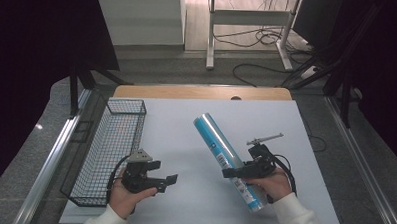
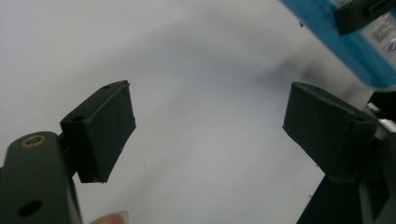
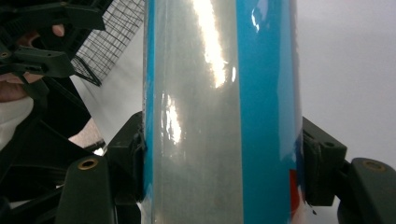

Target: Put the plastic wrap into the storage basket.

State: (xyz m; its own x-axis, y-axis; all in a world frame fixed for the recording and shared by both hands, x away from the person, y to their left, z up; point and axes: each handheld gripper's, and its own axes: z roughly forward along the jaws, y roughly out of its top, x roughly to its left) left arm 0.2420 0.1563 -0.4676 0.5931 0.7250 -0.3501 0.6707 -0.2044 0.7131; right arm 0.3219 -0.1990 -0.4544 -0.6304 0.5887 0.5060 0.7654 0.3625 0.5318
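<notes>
The right gripper [image 1: 240, 172] is clamped across a long blue and silver tube [image 1: 228, 154], one pad on each side of it, as the right gripper view [image 3: 219, 140] shows plainly. The tube is held near its lower end and slants up and away from that gripper, apparently clear of the table. The left gripper [image 1: 165, 182], off to the tube's left, has its jaws spread wide with nothing between them [image 2: 210, 135]. The step in hand looks like carrying the tube, probably toward the wire basket [image 1: 110, 154] just beyond the left gripper. The next move calls for keeping the long tube level enough to clear the basket's rim. Under both lies a white table top [image 1: 185, 141]; past its far wooden edge [image 1: 202, 92] are a grey floor, a desk frame [image 1: 249, 23] and loose cables [image 1: 259, 39].
</notes>
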